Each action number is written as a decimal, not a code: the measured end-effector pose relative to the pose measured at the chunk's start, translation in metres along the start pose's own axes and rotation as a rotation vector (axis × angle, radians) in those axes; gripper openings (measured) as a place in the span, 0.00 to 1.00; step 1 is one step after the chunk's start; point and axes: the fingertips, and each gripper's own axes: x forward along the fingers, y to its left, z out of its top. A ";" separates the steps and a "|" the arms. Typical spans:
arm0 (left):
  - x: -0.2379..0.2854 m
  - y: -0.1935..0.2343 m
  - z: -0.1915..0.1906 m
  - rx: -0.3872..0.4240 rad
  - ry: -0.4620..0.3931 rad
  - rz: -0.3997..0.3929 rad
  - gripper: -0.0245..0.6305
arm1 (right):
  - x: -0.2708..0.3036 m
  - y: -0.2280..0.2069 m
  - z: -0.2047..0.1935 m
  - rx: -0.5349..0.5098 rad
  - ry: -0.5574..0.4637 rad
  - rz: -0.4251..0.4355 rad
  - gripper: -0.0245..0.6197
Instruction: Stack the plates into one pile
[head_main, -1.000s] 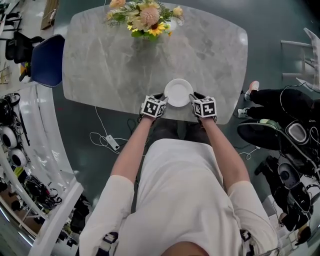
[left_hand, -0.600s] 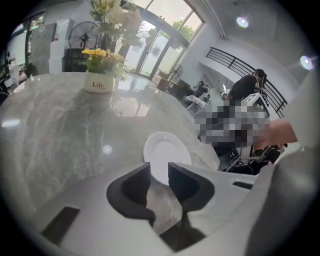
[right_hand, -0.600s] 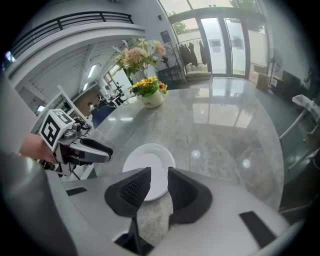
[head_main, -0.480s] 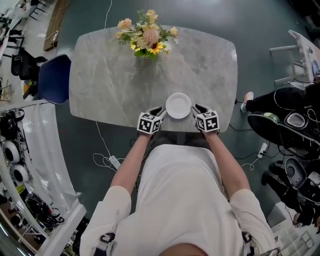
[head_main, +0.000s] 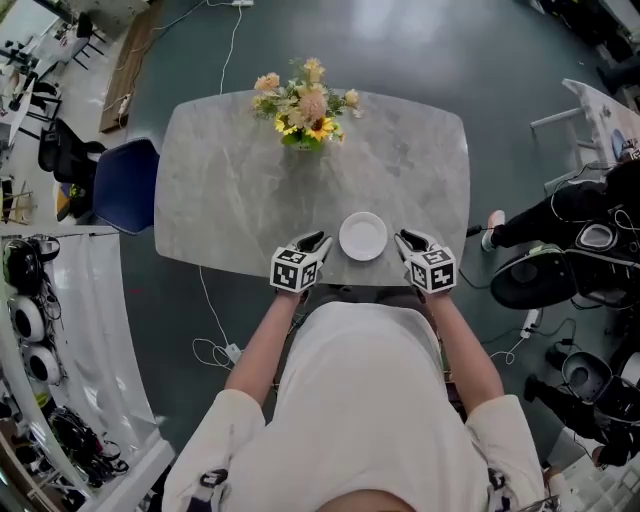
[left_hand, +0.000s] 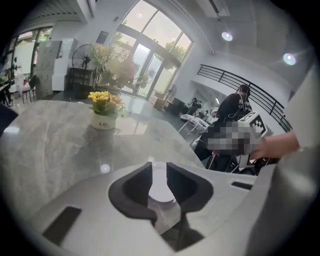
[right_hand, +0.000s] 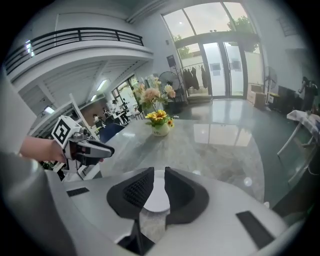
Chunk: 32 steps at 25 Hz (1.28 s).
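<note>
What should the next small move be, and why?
Probably draw both grippers back: the plate pile sits near the edge of the table, no other plate shows, and the left gripper, its jaws just closing on nothing, and the right gripper flank it empty.

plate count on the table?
1 in sight: white plate at the table's near edge, between left gripper and right gripper. It may be a pile; plates beneath would be hidden.

Left gripper (head_main: 318, 241) closing empty; both apparently off plates (head_main: 362, 236).
</note>
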 end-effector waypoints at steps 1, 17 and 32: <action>-0.006 -0.003 0.006 0.005 -0.013 -0.004 0.18 | -0.007 0.002 0.006 -0.005 -0.018 0.001 0.17; -0.084 -0.078 0.094 0.107 -0.239 -0.024 0.10 | -0.114 0.023 0.092 -0.155 -0.244 0.026 0.14; -0.148 -0.132 0.138 0.155 -0.433 0.046 0.07 | -0.189 0.036 0.147 -0.292 -0.441 0.104 0.11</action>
